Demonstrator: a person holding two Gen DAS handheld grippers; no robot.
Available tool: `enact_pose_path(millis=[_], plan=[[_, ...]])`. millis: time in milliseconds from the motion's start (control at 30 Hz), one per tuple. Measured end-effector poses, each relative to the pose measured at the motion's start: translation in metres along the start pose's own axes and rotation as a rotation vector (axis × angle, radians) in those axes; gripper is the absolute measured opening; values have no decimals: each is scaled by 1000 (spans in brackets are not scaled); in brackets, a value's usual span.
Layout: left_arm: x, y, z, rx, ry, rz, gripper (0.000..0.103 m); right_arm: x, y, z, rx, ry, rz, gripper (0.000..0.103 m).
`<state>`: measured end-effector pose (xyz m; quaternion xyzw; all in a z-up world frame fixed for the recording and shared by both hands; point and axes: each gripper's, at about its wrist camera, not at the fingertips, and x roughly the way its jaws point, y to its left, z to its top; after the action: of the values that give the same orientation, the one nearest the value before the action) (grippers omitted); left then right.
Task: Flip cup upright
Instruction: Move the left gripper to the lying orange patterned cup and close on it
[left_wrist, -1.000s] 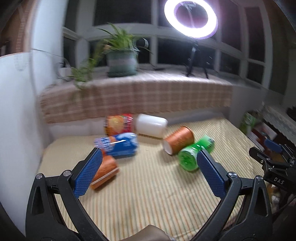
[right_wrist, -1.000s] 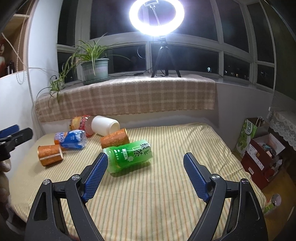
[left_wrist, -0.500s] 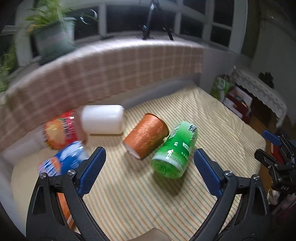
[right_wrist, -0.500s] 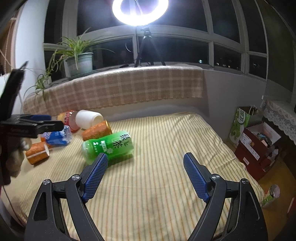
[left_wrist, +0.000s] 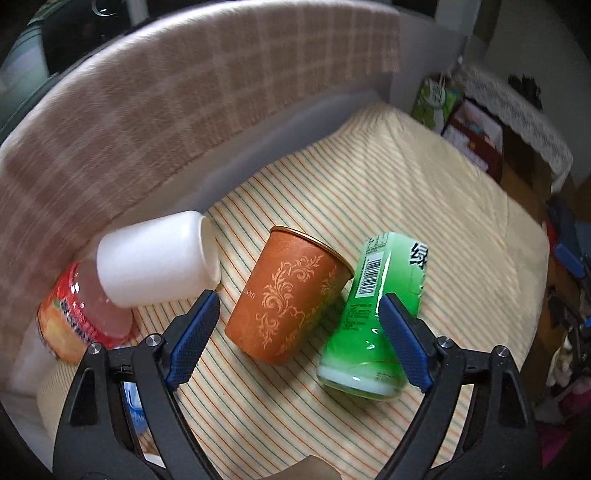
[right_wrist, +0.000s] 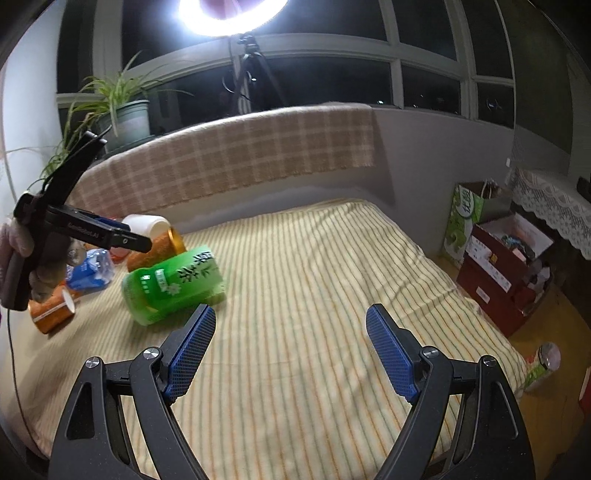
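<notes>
An orange cup with a gold floral print (left_wrist: 288, 295) lies on its side on the striped cloth, its gold rim pointing away from me. My left gripper (left_wrist: 295, 314) is open and hovers just above and in front of it, the cup lying between the two blue pads. In the right wrist view the same cup (right_wrist: 162, 247) is partly hidden behind the left gripper (right_wrist: 122, 238). My right gripper (right_wrist: 291, 328) is open and empty over bare cloth, well right of the cups.
A green tea bottle (left_wrist: 373, 317) lies touching the orange cup's right side. A white cup (left_wrist: 159, 258) and a red-labelled bottle (left_wrist: 70, 317) lie to its left. A second orange cup (right_wrist: 51, 310) and blue bottle (right_wrist: 90, 269) lie further left. Boxes (right_wrist: 506, 258) stand beside the bed.
My left gripper has swung right and moved down close to the orange floral cup, which now fills the gap between its pads. My right gripper has stayed almost still.
</notes>
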<state>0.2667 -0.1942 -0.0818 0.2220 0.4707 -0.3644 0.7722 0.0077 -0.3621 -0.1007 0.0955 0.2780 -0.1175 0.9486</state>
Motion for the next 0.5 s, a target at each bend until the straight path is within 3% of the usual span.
enact_pose_path(millis=[433,500], plan=[[43,2,8,55,156,16,90,17,-20,-5,68,39,-6,84],[50,4,8,49,176,5,81,19,-23,-5,79,45,-6,84]])
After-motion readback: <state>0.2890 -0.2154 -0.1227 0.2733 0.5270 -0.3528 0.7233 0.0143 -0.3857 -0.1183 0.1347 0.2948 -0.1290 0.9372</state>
